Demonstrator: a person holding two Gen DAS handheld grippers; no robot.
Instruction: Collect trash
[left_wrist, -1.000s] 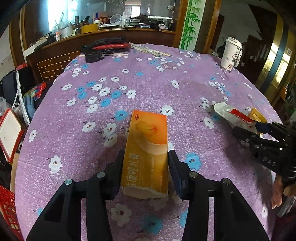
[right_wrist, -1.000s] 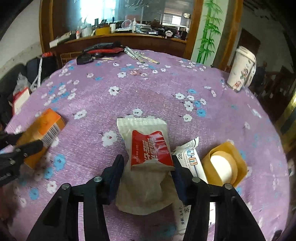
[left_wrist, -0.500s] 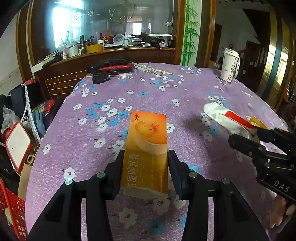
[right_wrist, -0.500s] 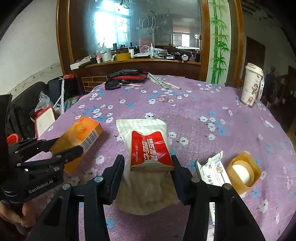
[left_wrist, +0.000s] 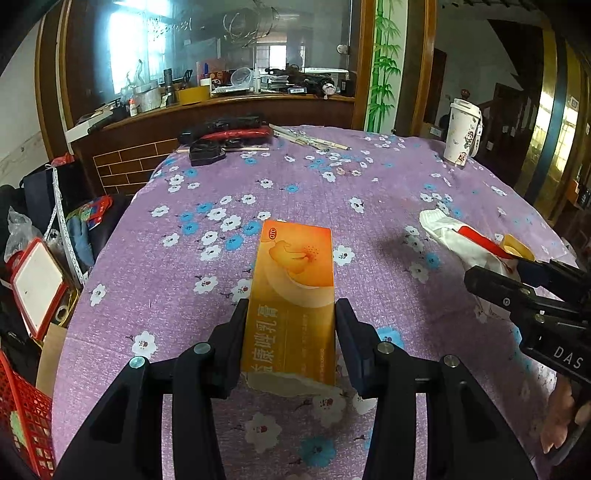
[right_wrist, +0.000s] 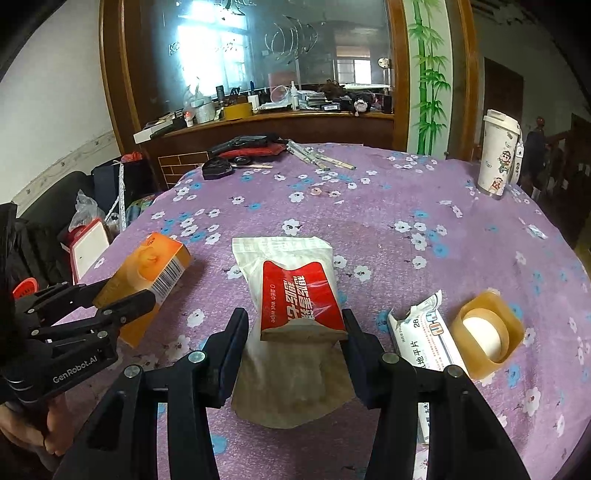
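My left gripper (left_wrist: 290, 325) is shut on an orange medicine box (left_wrist: 295, 291), held up off the purple flowered tablecloth (left_wrist: 295, 192). In the right wrist view that orange box (right_wrist: 147, 273) shows at the left, clamped in the left gripper (right_wrist: 122, 301). My right gripper (right_wrist: 293, 332) is shut on a white and red wet-wipe packet (right_wrist: 291, 291), lifted above the cloth. The same packet (left_wrist: 465, 240) appears at the right of the left wrist view, in the right gripper (left_wrist: 517, 273).
On the cloth lie a white tablet wrapper (right_wrist: 424, 339) and a roll of tape (right_wrist: 487, 332) at the right. A paper cup (right_wrist: 498, 155) stands far right. Black and red tools (right_wrist: 247, 146) and chopsticks (right_wrist: 321, 158) lie at the far edge. A red basket (left_wrist: 22, 413) sits lower left.
Both grippers have risen with their loads and tilted upward, so the view takes in more of the room. The box and the packet stay clamped.
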